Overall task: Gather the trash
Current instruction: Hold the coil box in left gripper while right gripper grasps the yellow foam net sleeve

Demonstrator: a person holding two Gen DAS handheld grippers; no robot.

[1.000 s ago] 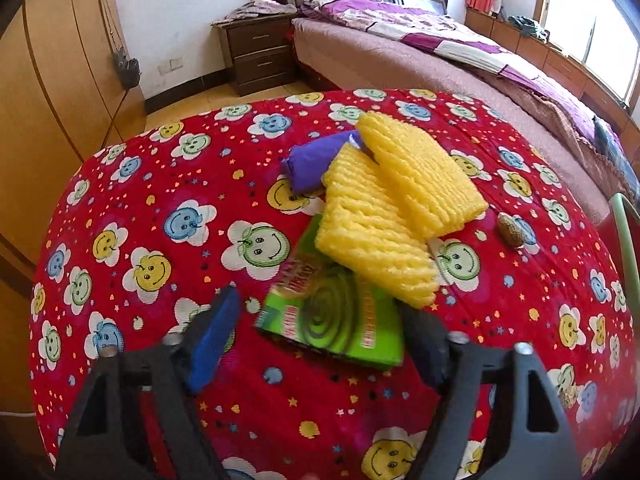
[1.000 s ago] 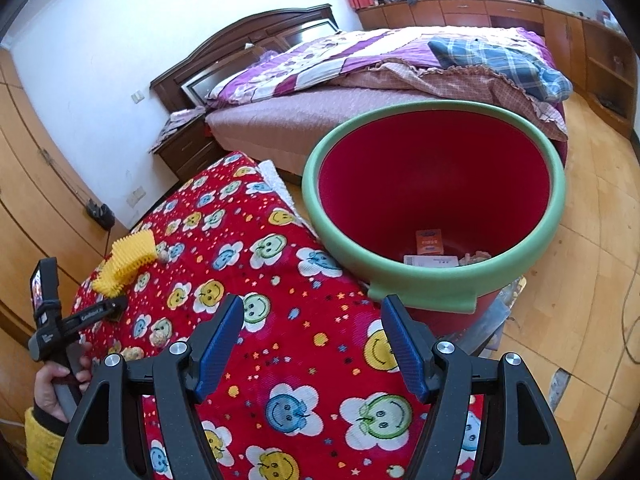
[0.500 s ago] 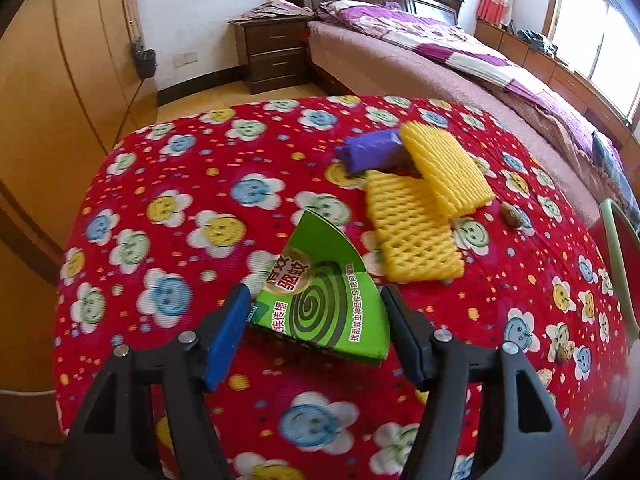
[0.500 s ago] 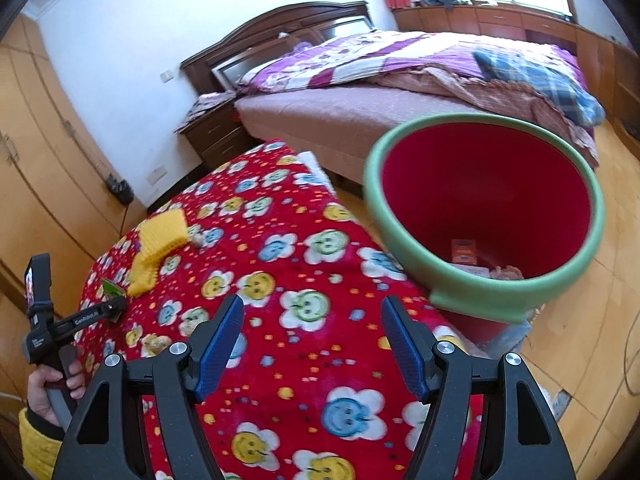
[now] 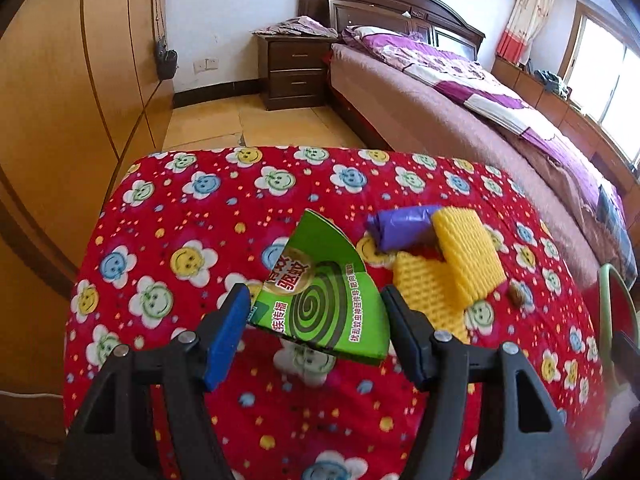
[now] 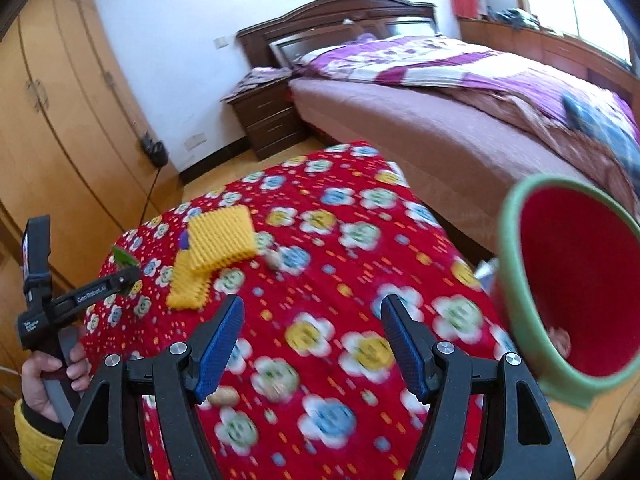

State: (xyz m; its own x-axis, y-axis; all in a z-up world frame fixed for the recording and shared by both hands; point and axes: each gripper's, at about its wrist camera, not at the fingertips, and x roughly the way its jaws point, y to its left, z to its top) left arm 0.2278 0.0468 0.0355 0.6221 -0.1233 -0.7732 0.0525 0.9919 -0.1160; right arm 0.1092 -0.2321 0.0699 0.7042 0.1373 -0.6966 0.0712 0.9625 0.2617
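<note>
Left gripper clamped on green mosquito-coil box, lifted clear of red quilt. Right gripper spread, empty. Judged mid-carry; next, swing across to red bucket beyond quilt's right edge, then release over its mouth.

foam sheets ahead; bin rightward
</note>
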